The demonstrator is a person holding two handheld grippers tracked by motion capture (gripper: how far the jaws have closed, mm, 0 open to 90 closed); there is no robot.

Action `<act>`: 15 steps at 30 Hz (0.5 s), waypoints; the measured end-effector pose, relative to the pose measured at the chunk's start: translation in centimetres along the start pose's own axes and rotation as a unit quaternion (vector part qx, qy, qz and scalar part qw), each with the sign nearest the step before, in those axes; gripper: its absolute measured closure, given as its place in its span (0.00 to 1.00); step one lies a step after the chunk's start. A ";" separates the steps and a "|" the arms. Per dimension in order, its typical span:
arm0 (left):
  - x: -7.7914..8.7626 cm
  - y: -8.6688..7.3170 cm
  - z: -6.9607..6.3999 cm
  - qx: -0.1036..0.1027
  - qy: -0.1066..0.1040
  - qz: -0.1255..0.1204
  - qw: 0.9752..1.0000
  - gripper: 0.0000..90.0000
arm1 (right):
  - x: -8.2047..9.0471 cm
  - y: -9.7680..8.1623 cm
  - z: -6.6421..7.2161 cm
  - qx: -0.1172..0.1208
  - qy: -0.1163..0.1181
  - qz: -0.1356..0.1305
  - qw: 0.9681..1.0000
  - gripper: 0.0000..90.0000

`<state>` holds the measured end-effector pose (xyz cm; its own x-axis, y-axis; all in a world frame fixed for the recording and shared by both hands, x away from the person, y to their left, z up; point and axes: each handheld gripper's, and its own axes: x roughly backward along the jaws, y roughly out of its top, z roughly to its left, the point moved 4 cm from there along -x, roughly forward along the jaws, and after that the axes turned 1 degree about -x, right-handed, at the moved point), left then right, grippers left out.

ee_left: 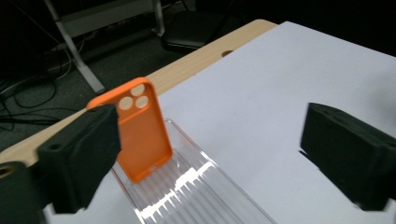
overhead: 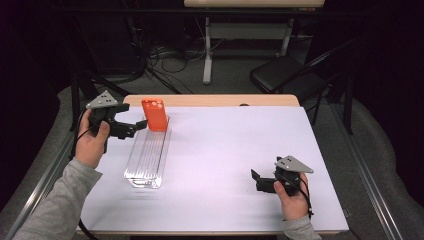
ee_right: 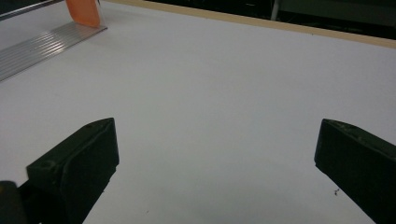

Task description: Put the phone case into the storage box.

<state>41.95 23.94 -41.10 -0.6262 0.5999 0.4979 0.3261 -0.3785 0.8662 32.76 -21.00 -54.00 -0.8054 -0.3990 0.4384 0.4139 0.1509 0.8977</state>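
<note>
An orange phone case [overhead: 154, 114] stands upright at the far end of a clear ridged tray [overhead: 148, 156] on the white table sheet. In the left gripper view the phone case [ee_left: 141, 131] leans in the tray's [ee_left: 201, 196] far end, camera holes up. My left gripper [overhead: 136, 127] is just left of the case, its jaws wide apart with nothing between them; the left pad [ee_left: 81, 154] sits in front of the case's edge. My right gripper [overhead: 256, 180] rests low at the near right of the table, open over bare sheet, and its own view catches the orange case [ee_right: 84, 11] far off.
The white sheet [overhead: 230, 150] covers most of a wooden table; its far wooden edge [overhead: 215, 100] shows. A black chair [overhead: 285, 75] and a desk frame with cables stand on the floor beyond. Metal rails run along both table sides.
</note>
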 end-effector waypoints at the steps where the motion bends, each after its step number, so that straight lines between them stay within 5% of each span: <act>1: 0.1 -0.1 -0.4 -0.006 0.004 0.003 1.000 0.04 | 0.0 0.0 0.0 0.000 0.000 0.000 1.000 0.00; 9: 0.4 -1.3 -2.8 -0.008 -0.004 -0.013 1.000 0.04 | 0.0 0.0 0.1 0.000 0.001 0.000 1.000 0.00; 15: 0.8 -2.7 -4.0 0.016 -0.011 -0.032 0.999 0.04 | 0.1 0.0 0.1 0.001 0.001 0.000 1.000 0.00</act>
<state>37.71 22.61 -43.19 -0.6307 0.6374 0.4426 0.3094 -0.3165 0.8967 32.65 -20.93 -54.01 -0.8045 -0.4017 0.4375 0.4127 0.1516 0.8981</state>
